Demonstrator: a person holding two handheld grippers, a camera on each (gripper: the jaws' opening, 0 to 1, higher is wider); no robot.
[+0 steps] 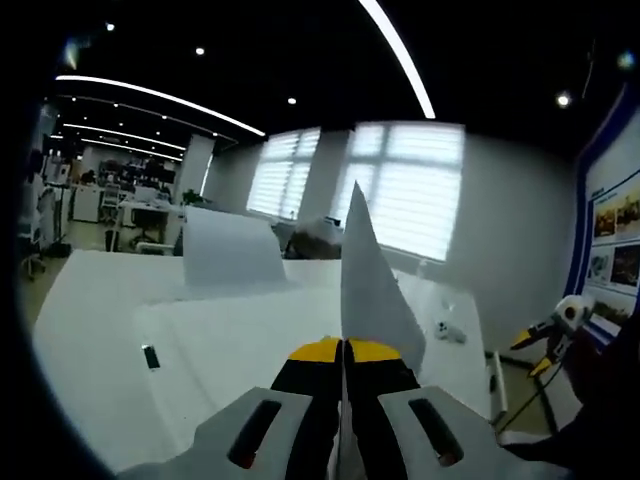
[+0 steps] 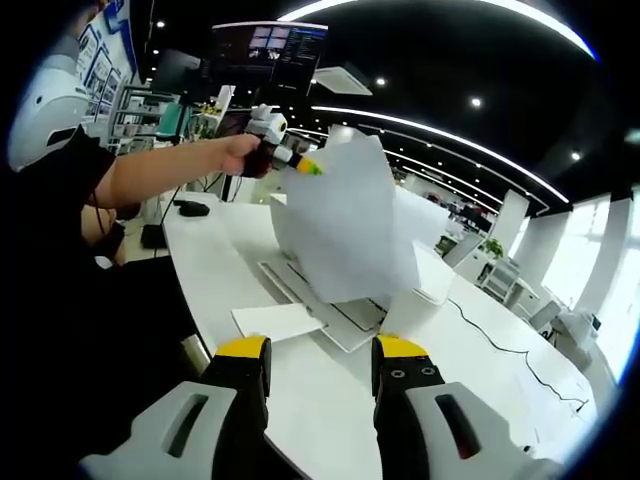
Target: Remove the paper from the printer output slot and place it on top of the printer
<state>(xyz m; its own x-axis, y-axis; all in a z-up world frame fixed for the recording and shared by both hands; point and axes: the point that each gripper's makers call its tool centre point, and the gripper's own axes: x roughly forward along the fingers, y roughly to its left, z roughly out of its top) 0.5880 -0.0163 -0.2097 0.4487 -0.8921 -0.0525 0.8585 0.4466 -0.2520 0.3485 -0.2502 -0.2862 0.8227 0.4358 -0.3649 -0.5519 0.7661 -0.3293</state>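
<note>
In the left gripper view, the left gripper [image 1: 344, 352], with its yellow-tipped black jaws pressed together, pinches the lower edge of a thin white sheet of paper [image 1: 370, 280], which stands up edge-on from between the tips and rises to a point against the bright blinds of the far windows [image 1: 405, 185]. Beneath and beyond the jaws spreads the flat white top of the printer [image 1: 220, 340], with a small dark mark on its left part, and at its far side a white upright paper support flap [image 1: 228, 248] curves up. Far to the right, the right gripper [image 1: 545, 345] shows small, yellow tips and white body, well apart from the printer, near a blue-framed poster board [image 1: 615, 220]. In the right gripper view, the right gripper [image 2: 320, 350] hangs with its two yellow-capped jaws set wide apart and nothing between them (only bare white desk lies past the tips). Farther off on the long white desk [image 2: 220, 270], the person's bare forearm and hand [image 2: 240, 155] hold the left gripper [image 2: 308, 167], closed on the top corner of the white sheet [image 2: 350, 225], which hangs down curved above the low white printer [image 2: 340, 315]. A smaller white sheet [image 2: 278, 320] sticks out of the printer's near side, lying flat on the desk. A black cable [image 2: 500, 335] trails across the desk to the right.
</note>
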